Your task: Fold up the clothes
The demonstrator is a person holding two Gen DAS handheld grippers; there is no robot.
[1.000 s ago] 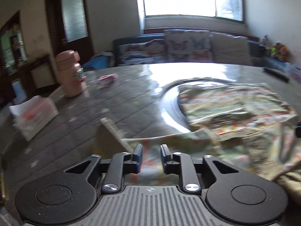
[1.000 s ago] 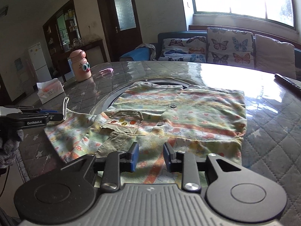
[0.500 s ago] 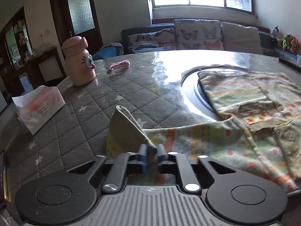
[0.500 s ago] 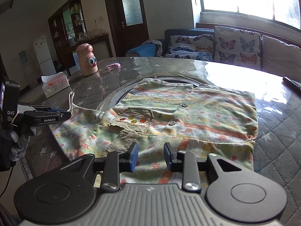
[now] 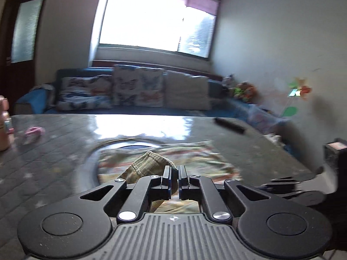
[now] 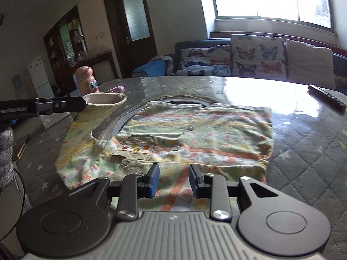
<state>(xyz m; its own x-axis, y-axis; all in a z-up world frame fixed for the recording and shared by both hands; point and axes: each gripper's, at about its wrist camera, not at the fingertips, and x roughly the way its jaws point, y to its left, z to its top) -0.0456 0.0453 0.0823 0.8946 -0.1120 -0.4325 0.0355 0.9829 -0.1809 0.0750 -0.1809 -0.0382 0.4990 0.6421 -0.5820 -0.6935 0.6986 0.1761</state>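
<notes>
Left tool (image 5: 174,179) pinching ribbed cuff (image 6: 104,98) of sleeve, lifted clear above counter (image 6: 303,151). Right tool (image 6: 173,181) spread, empty, hovering over near hem of shirt (image 6: 195,134). Shirt flat on counter, partly over round inset, buttons and pocket facing up, left sleeve pulled up and inward. Pink bottle (image 6: 86,80) at far left of counter, remote (image 6: 326,97) at far right. Left view blurred.
</notes>
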